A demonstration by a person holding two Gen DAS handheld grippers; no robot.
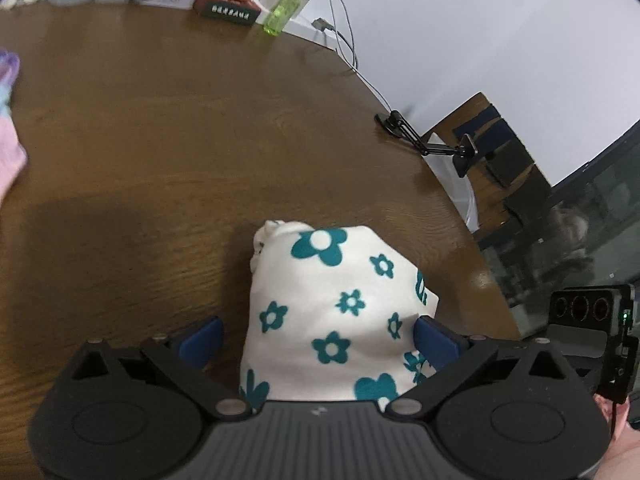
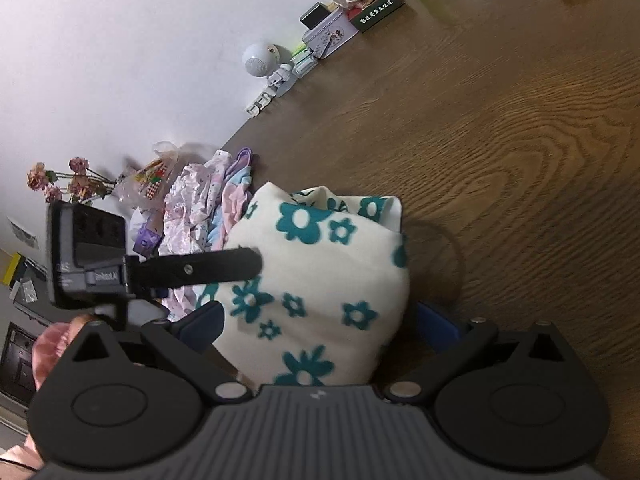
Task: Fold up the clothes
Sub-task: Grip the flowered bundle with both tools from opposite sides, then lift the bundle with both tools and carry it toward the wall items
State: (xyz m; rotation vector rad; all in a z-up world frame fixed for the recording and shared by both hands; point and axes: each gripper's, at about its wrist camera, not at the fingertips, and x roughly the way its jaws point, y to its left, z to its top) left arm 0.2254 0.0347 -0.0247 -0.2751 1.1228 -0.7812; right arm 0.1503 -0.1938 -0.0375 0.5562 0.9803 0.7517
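A folded white garment with teal flowers point(image 1: 332, 300) lies as a thick bundle on the brown wooden table point(image 1: 160, 140). My left gripper point(image 1: 318, 336) stands open astride its near end; the left blue pad point(image 1: 202, 340) is clear of the cloth and the right pad point(image 1: 434, 340) is at its edge. In the right wrist view the same garment point(image 2: 320, 280) lies between the wide jaws of my right gripper point(image 2: 320, 326), which is open too, its pads point(image 2: 204, 324) beside the cloth without pinching it. The other tool's black camera block point(image 2: 84, 252) hangs over the bundle's left side.
A heap of pink and purple clothes point(image 2: 208, 200) lies beside the bundle by the wall. Boxes, a tissue box point(image 1: 228, 6), a green bottle point(image 1: 280, 14) and a cable line the far edge. A black clamp arm point(image 1: 420, 140) marks the table's right edge. Dried flowers point(image 2: 60, 180) stand near the heap.
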